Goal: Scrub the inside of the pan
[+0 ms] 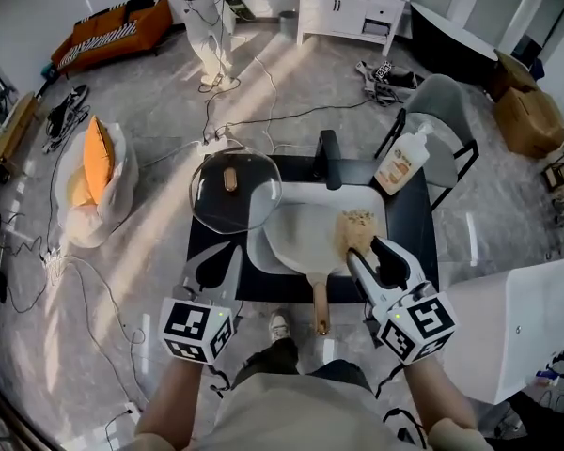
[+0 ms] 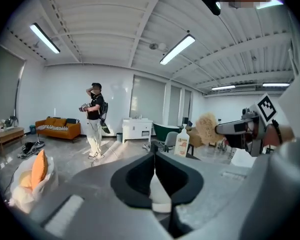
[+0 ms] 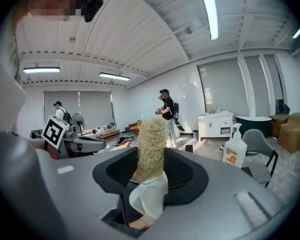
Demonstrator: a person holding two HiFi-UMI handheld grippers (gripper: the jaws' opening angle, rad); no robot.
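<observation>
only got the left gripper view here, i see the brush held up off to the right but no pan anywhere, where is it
Observer: Head view shows the white pan on the dark table, straight ahead of the person, with its wooden handle pointing toward them.
Operator: is the lid on it
Observer: No. The glass lid lies off to the pan's left, and its edge overlaps the pan's rim in that view.
Operator: is the brush gripped ok
Observer: Right gripper view shows the tongs of the right gripper shut on the white handle of the brush, bristles up.
</observation>
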